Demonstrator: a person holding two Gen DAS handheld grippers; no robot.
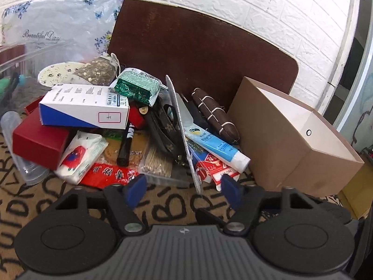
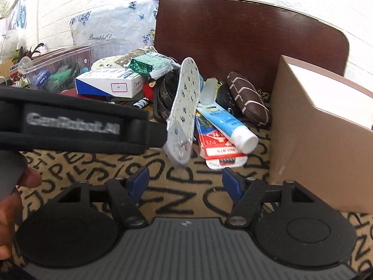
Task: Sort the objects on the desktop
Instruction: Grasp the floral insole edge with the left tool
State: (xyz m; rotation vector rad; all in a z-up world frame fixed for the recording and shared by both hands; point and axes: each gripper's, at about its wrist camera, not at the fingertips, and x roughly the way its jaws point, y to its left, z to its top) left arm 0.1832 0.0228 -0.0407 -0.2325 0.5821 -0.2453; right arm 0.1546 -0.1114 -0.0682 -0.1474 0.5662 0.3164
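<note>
- Heap of desktop objects [image 1: 130, 121] piled on a counter [image 1: 163, 210] covered with a tan cloth printed in black letters, ahead of both tools, between a clear bin [image 2: 70, 63] and an open brown cardboard box [image 1: 291, 140].
- On top: one white-and-blue carton [image 1: 84, 107], one green foil packet [image 1: 137, 88], one blue-and-white tube [image 1: 216, 147], one brown striped pouch [image 1: 216, 114], one red box [image 1: 39, 142], one tissue pack [image 1: 81, 156], one black marker [image 1: 126, 144].
- Two speckled white insoles: one lying flat at the back of the heap [image 1: 58, 72], one standing on edge [image 2: 186, 102], seen only as a thin edge from the left wrist.
- Lower layers largely hidden; dark strap [image 1: 163, 126] and red-and-white pack [image 2: 221, 154] partly covered; bin contents blurred.
- Left tool [image 1: 184, 190] open, nothing between the blue pads.
- Right tool [image 2: 185, 183] open, likewise empty above the cloth.
</note>
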